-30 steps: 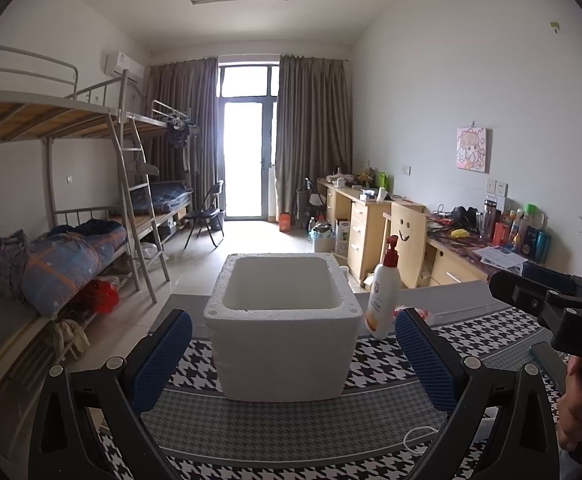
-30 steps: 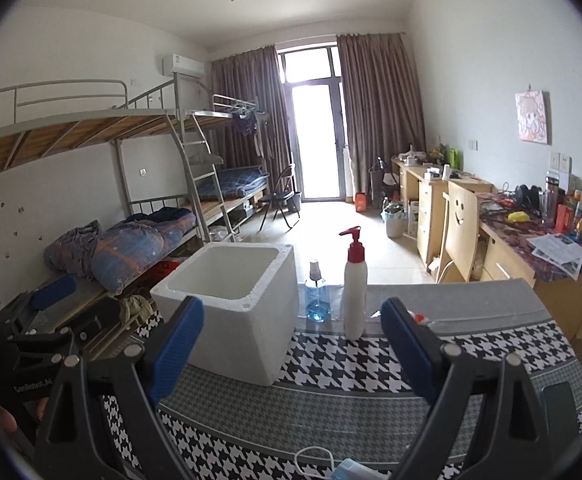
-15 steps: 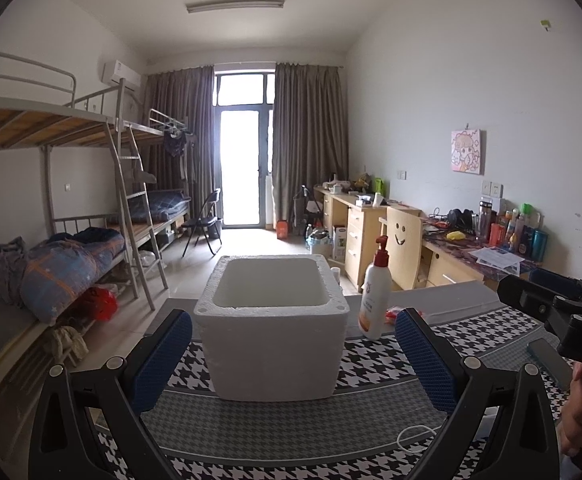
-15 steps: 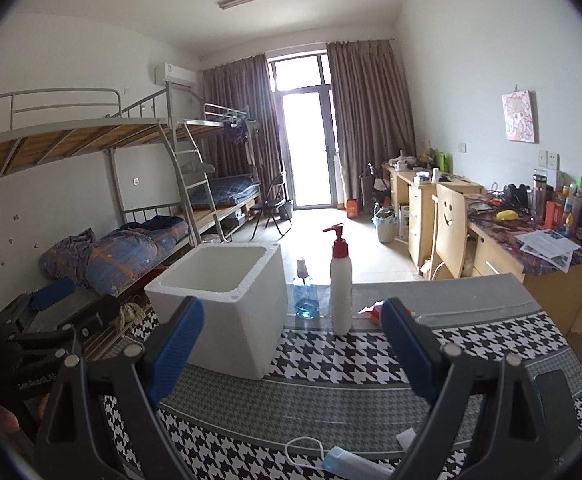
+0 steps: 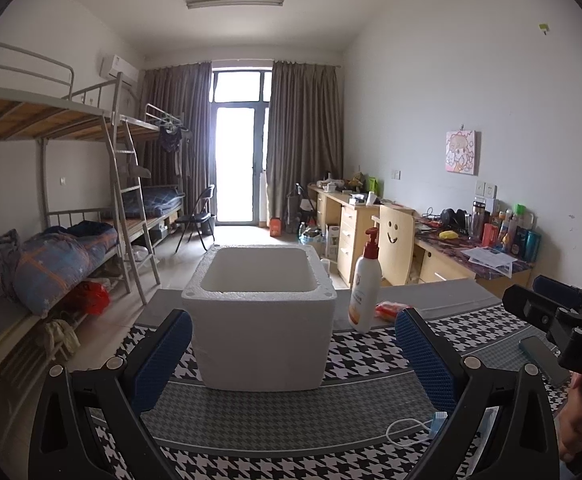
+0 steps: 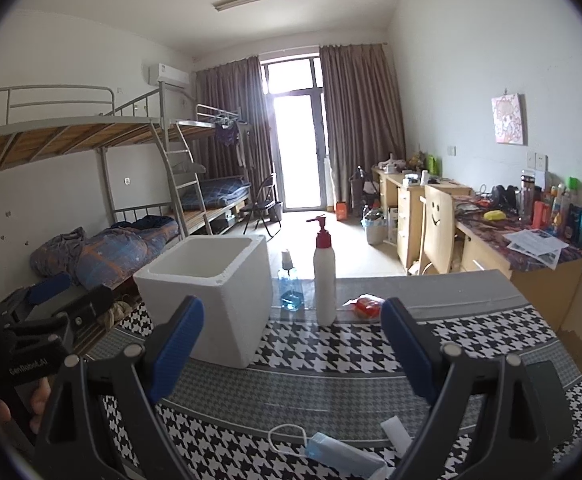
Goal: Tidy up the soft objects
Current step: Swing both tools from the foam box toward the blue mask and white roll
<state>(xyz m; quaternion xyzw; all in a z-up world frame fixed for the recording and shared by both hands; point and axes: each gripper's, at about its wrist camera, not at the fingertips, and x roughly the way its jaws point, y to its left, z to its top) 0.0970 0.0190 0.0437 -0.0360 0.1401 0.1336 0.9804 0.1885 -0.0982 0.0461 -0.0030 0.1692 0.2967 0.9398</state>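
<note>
A white foam box point(image 5: 261, 312) point(image 6: 211, 292) stands with its top uncovered on the houndstooth tablecloth point(image 5: 371, 364). My left gripper point(image 5: 291, 356) is open right in front of it, nothing between its blue pads. My right gripper point(image 6: 291, 344) is open too, to the box's right, with nothing held. A blue face mask point(image 6: 343, 456) point(image 5: 437, 428) with white loops lies on the cloth near the front edge, low between the right gripper's fingers. A red soft packet point(image 6: 367, 306) point(image 5: 389, 310) lies behind, beside the pump bottle.
A white pump bottle point(image 6: 325, 280) point(image 5: 365, 284) with a red top and a small blue-liquid bottle point(image 6: 290, 286) stand behind the box. A dark phone point(image 5: 543, 360) lies at the right. Bunk beds are at the left, desks at the right.
Both views have tipped slightly downward, so more of the tablecloth's front shows. The face mask has come further into both views. Nothing on the table moved.
</note>
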